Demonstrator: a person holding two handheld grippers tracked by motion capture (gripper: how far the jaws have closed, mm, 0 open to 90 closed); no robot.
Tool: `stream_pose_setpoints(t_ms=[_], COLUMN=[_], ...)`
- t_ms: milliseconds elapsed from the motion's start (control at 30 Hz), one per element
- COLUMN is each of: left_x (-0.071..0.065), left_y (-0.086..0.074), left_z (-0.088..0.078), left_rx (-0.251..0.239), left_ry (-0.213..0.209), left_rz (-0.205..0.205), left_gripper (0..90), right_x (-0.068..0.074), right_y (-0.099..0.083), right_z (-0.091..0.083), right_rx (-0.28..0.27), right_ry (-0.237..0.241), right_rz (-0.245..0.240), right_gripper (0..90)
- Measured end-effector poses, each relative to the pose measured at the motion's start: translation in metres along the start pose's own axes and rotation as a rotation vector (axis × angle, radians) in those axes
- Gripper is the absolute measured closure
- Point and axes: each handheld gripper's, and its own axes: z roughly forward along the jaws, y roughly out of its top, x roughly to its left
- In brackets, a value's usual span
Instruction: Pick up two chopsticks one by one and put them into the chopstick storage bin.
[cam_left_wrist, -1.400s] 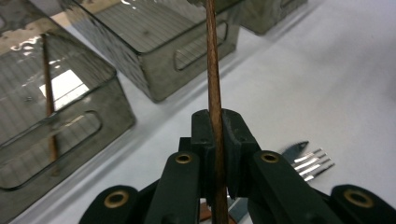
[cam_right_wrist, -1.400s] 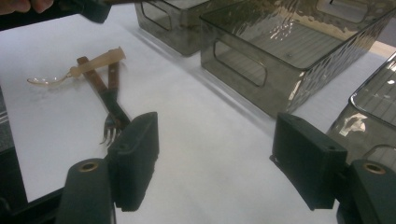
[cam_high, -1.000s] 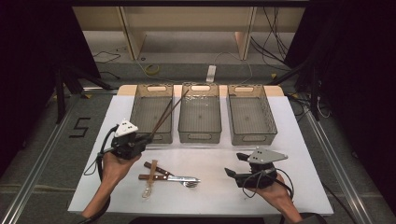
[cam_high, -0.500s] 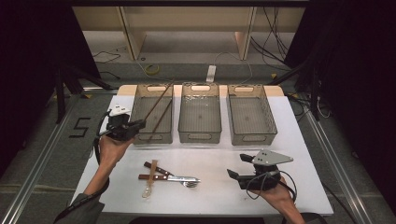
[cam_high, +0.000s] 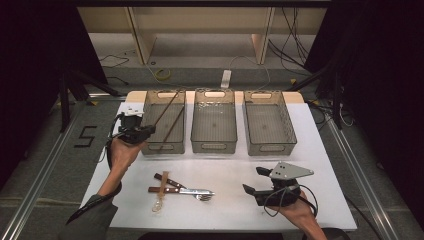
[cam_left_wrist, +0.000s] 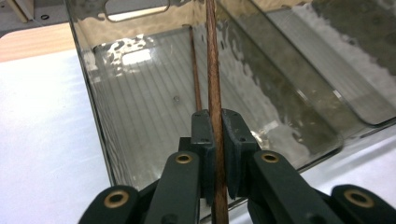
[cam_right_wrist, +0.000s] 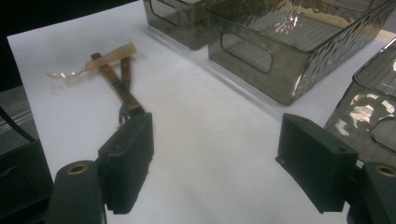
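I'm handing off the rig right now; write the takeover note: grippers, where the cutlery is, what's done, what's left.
Left gripper: shut on a chopstick, held over the left bin.
Right gripper: open, holding nothing, low over the table near its right front.
Done: one chopstick already lies in the left bin.
Left: release the held chopstick into that bin. The fork, knife and clear spoon lie crossed on the table in front of the bins; middle bin and right bin are empty, probably for them.
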Motion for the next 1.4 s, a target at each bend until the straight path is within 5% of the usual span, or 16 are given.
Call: stream_pose_setpoints(t_ms=[667,833,933,1200,1400], left_x=[0.007,0.01,0.006,-0.007,-0.016], left_y=[0.005,0.005,0.005,-0.005,-0.016], left_z=[0.02,0.017,0.008,-0.023,-0.032], left_rx=[0.069,0.051,0.054,-0.005,0.035], left_ry=[0.025,0.003,-0.027,-0.089,-0.116], left_rz=[-0.018,-0.062,-0.052,-0.108,-0.083], left_gripper=[82.0,58.4,54.1,34.8,29.3], right_x=[0.004,0.004,0.004,0.004,0.003], right_y=[0.0,-0.001,-0.001,0.0,-0.001], right_z=[0.001,0.0,-0.001,-0.001,-0.003], right_rx=[0.013,0.01,0.01,0.002,-0.01], right_ry=[0.021,0.024,0.024,0.015,0.001], right_rz=[-0.014,-0.009,-0.009,-0.003,0.001], right_gripper=[27.7,27.8,27.8,27.7,27.7])
